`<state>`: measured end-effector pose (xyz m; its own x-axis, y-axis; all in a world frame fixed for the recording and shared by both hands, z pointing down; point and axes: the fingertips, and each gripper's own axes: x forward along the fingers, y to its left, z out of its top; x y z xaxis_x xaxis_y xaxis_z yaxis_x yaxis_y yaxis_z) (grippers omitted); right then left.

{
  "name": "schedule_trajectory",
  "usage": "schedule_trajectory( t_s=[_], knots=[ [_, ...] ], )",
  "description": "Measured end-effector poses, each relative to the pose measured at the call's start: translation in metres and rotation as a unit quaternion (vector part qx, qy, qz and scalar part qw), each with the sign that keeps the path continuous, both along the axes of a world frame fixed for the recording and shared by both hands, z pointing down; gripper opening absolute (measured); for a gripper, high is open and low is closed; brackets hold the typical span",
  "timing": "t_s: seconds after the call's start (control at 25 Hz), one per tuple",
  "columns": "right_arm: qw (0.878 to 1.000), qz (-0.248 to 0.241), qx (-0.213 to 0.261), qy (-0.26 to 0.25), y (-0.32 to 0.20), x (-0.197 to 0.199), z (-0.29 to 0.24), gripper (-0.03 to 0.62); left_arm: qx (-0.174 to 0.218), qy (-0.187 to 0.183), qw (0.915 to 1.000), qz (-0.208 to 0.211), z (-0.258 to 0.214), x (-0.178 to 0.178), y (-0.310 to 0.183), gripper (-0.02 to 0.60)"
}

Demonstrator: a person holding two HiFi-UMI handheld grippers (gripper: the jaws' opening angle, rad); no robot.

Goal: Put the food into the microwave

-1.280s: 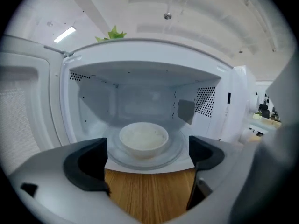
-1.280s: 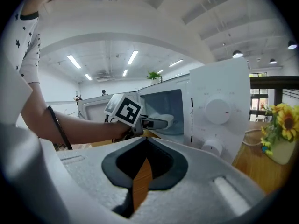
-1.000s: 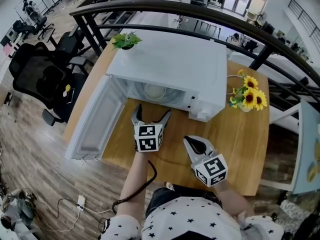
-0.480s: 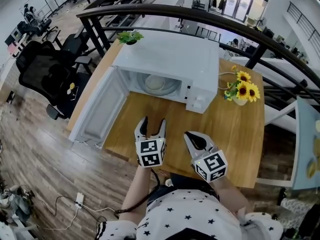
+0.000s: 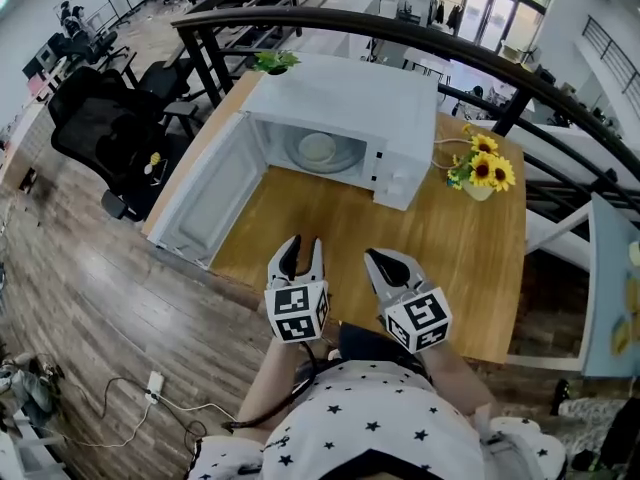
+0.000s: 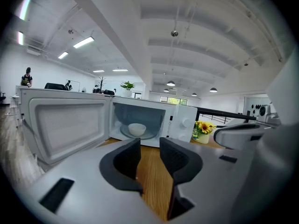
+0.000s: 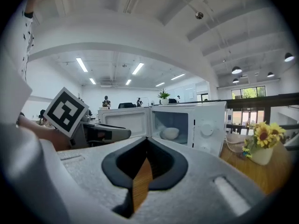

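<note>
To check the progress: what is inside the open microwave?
A white bowl sits on the round turntable inside the microwave. What the bowl holds cannot be seen.

Microwave white | bowl white | table honey-brown wood grain | sunflowers yellow, dark centres | shirt white, black stars | chairs black | plant green

Surroundings: wooden tabletop and adjacent floor area

Tabletop: sunflowers in a pale vase at the far right; a green potted plant shows at the far left end. A black railing arcs behind. Black office chairs stand on the wood floor at left, with a cable lying nearer.
</note>
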<state>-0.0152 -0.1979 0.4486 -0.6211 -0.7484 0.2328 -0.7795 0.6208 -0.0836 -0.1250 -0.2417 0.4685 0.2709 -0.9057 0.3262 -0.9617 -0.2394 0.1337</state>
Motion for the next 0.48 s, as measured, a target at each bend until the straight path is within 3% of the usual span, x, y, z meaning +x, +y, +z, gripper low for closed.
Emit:
schedule_trajectory(
  t_s=[0.2,0.48],
  knots=[
    [1.000,-0.005,0.004,0.003,0.016,0.000,-0.001,0.005,0.013,0.002,0.9999,-0.005,-0.012,-0.005,0.027,0.063],
    [1.000,-0.007,0.006,0.004,0.035,0.000,0.001,0.005,0.035,0.004,0.9994,0.000,-0.026,-0.011,0.059,0.025]
  ],
)
